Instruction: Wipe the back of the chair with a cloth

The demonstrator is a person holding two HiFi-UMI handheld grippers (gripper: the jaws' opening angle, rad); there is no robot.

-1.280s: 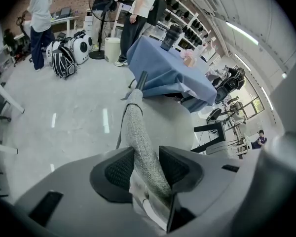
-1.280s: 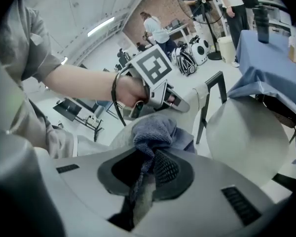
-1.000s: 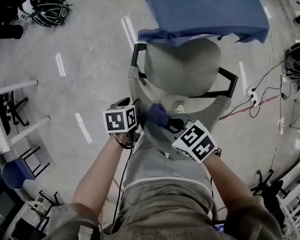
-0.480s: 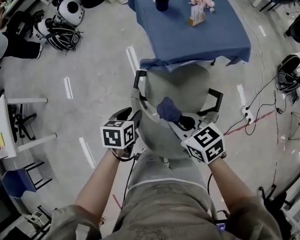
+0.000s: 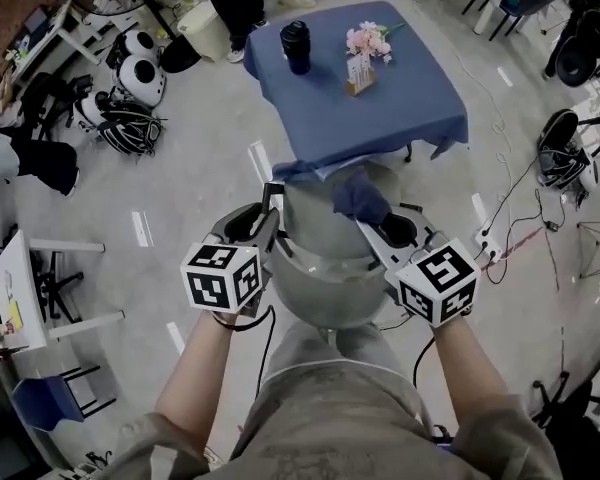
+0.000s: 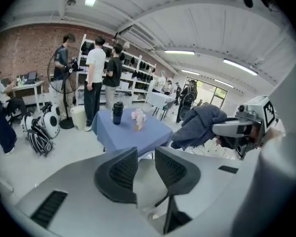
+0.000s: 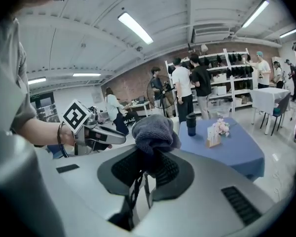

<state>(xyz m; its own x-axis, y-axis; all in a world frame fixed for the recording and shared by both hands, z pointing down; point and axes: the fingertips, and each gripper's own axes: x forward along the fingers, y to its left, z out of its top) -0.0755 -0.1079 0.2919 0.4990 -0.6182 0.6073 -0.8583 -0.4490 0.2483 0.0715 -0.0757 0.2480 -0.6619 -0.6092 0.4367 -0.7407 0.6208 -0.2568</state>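
The grey chair (image 5: 325, 283) stands below me, pushed up to a blue-covered table; I look down on the top of its back. My right gripper (image 5: 368, 218) is shut on a dark blue cloth (image 5: 360, 200), bunched between its jaws (image 7: 155, 131), and holds it above the chair's far side. My left gripper (image 5: 268, 223) is by the chair's left edge, apart from the cloth. Its jaws (image 6: 145, 156) are closing and nothing lies between them. The left gripper view shows the cloth (image 6: 200, 125) off to the right, in the other gripper.
The blue table (image 5: 380, 103) beyond the chair carries a dark cup (image 5: 295, 46), pink flowers (image 5: 365, 38) and a small card. Helmets and gear (image 5: 130, 93) lie on the floor at left, cables (image 5: 520, 198) at right. People stand by shelves (image 6: 96, 80).
Both grippers have risen up the chair back and moved toward the table, the right one carrying the cloth. The view has tipped up, showing the whole table.
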